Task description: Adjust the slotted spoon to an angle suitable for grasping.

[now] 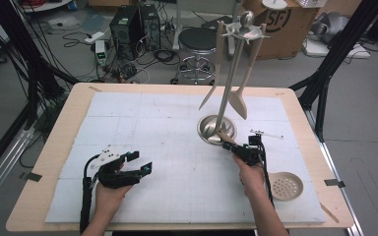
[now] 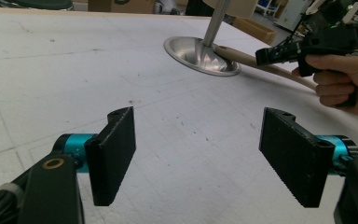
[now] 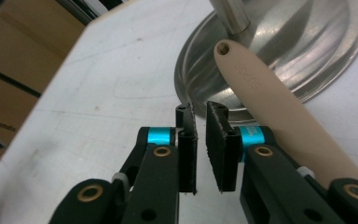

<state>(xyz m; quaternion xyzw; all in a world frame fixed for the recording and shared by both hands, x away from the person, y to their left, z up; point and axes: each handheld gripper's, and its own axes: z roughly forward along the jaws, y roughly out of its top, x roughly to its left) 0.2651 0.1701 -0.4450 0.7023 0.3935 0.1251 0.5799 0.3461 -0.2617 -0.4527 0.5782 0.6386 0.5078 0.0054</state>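
1. Your right gripper [image 1: 239,151] sits just beside the beige handle [image 3: 265,98] of the skimmer. Its jaws are parted by a narrow slit with nothing between them, and the handle runs along the outside of one jaw.
2. Your left gripper [image 1: 140,161] is wide open and holds nothing, over bare mat [image 2: 74,70], well apart from the work.
3. The skimmer lies flat. Its perforated bowl [image 1: 285,185] is near the table's right edge, and its handle tip with the hang hole rests on the rack base [image 3: 307,51].
4. Handling, as I judge it: light, stiff, smooth plastic or silicone. It looks likely to slide or pivot if you pinch it near one end, and it isn't fragile.
5. Grip the flat faces of the handle about a third down from the hole. That keeps the hole free for a hook on the rack [image 1: 246,29].
6. The base is polished steel and probably weighted, so bumping it should be fine.
7. The right gripper view shows the hole, the embossed lettering and the jaw gap.
8. The high view shows the bowl end, plus two utensils already hanging on the rack.
9. The left gripper view shows, side on, the handle sloping up onto the base, with your right hand [image 2: 340,81] beside it.
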